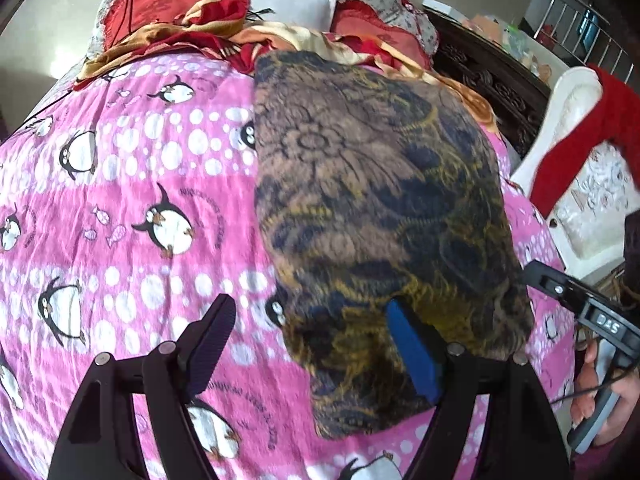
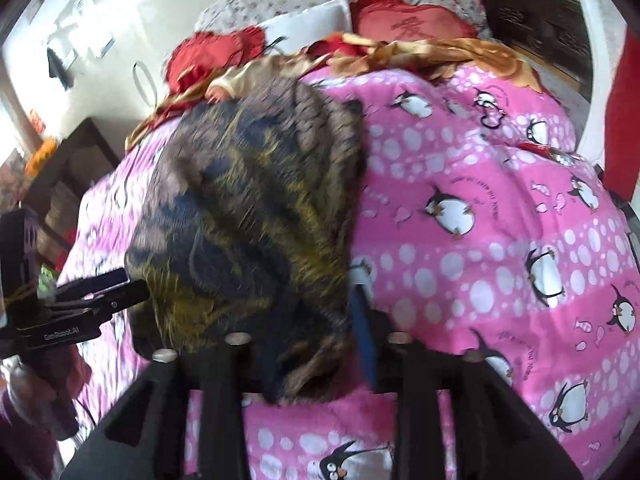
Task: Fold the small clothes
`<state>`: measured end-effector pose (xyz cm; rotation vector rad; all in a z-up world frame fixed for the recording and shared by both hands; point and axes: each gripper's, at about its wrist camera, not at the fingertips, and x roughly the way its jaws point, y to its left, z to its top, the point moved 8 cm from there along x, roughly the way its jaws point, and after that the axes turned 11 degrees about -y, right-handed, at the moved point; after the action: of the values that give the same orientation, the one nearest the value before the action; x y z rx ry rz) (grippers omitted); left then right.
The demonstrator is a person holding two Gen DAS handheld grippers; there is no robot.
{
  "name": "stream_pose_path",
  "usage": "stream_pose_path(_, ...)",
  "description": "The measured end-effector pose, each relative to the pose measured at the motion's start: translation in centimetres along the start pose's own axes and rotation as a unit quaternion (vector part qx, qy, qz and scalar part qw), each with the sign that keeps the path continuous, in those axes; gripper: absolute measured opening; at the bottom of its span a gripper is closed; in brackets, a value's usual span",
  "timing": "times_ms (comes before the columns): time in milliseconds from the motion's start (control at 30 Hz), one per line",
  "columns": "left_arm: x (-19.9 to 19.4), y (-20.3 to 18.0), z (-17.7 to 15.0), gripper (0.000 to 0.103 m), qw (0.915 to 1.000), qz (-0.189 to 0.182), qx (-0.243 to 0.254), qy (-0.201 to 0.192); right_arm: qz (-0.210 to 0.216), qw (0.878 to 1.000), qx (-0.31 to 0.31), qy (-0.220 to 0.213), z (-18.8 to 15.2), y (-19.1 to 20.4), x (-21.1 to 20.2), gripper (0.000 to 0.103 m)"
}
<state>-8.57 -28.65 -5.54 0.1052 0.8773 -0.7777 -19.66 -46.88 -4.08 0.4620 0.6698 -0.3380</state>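
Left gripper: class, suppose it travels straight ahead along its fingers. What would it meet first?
Probably the brown and navy patterned garment. The left gripper is open, its blue-padded finger already against the cloth's near edge, the pink penguin quilt underneath. Depth is uncertain in the fisheye view.

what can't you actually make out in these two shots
- Left wrist view: what kind of garment the brown patterned cloth is. It lies bunched on the pink penguin quilt, and motion blur smears its near edge.
- Left wrist view: the right gripper is cut off by the frame edge, so its grip is unclear.
- Right wrist view: the cloth drapes over the right gripper's left finger, hiding whether it is pinched.
- Right wrist view: the left gripper tips vanish against the cloth.
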Motion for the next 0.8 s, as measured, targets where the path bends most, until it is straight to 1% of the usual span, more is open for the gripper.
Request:
stream_pose_path(67, 0.0, 0.0, 0.4, 0.081, 1.0, 0.0, 0.0, -0.003, 0.013, 1.0, 0.004, -0.012, 0.4, 0.5, -0.2, 0.039)
stream_pose_path(167, 0.3, -0.3, 0.9, 0.081, 1.0, -0.002, 0.001, -0.005, -0.011, 0.999, -0.027, -0.021, 1.5, 1.3, 0.5, 0.039)
stream_pose_path(233, 0.7, -0.5, 1.2, 0.081, 1.0, -0.004, 0.0, -0.001, -0.028, 0.999, -0.029, -0.026, 2.7, 0.9, 1.3, 0.039)
stream_pose_path(367, 1.4, -0.6, 1.3, 0.081, 1.0, -0.003, -0.004, 0.005, -0.043, 0.999, 0.001, -0.022, 5.5, -0.8, 4.1, 0.04)
stream_pose_path(433, 1.7, -0.5, 1.3, 0.081, 0.9999, -0.004, -0.008, 0.006, -0.029, 0.999, 0.019, -0.013, 6.6, -1.1, 5.5, 0.04)
stream_pose_path(467, 1.8, -0.5, 1.2, 0.081, 0.9999, -0.003, -0.009, 0.007, -0.021, 0.999, 0.027, -0.002, 6.9, -1.4, 6.6, 0.04)
stream_pose_path(500, 1.9, -0.5, 1.2, 0.081, 0.9999, -0.003, -0.008, 0.007, -0.014, 0.999, 0.034, 0.008, 7.0, -1.5, 7.1, 0.033)
stream_pose_path(533, 2.0, -0.5, 1.2, 0.081, 0.9999, -0.002, -0.007, 0.007, 0.004, 0.999, 0.046, 0.012, 7.0, -1.5, 7.5, 0.025)
stream_pose_path(567, 2.2, -0.5, 1.3, 0.081, 0.9999, -0.005, -0.006, 0.007, 0.008, 0.999, 0.048, 0.007, 7.1, -1.5, 7.5, 0.02)
stream_pose_path(600, 2.3, -0.5, 1.3, 0.082, 0.9999, -0.008, -0.006, 0.008, 0.0, 0.999, 0.039, -0.002, 7.2, -1.6, 7.4, 0.012)
stream_pose_path(633, 2.4, -0.6, 1.4, 0.082, 0.9998, -0.012, -0.008, 0.009, -0.017, 0.999, 0.028, -0.011, 7.2, -2.0, 7.4, 0.011)
stream_pose_path(667, 2.5, -0.6, 1.5, 0.082, 0.9998, -0.016, -0.011, 0.01, -0.048, 0.999, 0.018, -0.017, 7.1, -3.0, 7.6, 0.005)
stream_pose_path(700, 2.4, -0.5, 1.6, 0.081, 0.9996, -0.021, -0.015, 0.011, -0.059, 0.998, 0.023, -0.013, 6.9, -3.7, 7.8, 0.005)
stream_pose_path(733, 2.4, -0.5, 1.8, 0.081, 0.9994, -0.028, -0.02, 0.01, -0.046, 0.998, 0.039, -0.007, 6.6, -4.0, 7.8, 0.005)
stream_pose_path(800, 2.2, -0.3, 2.5, 0.082, 0.9984, -0.046, -0.033, -0.004, -0.004, 0.999, 0.037, -0.027, 6.8, -3.6, 6.3, 0.006)
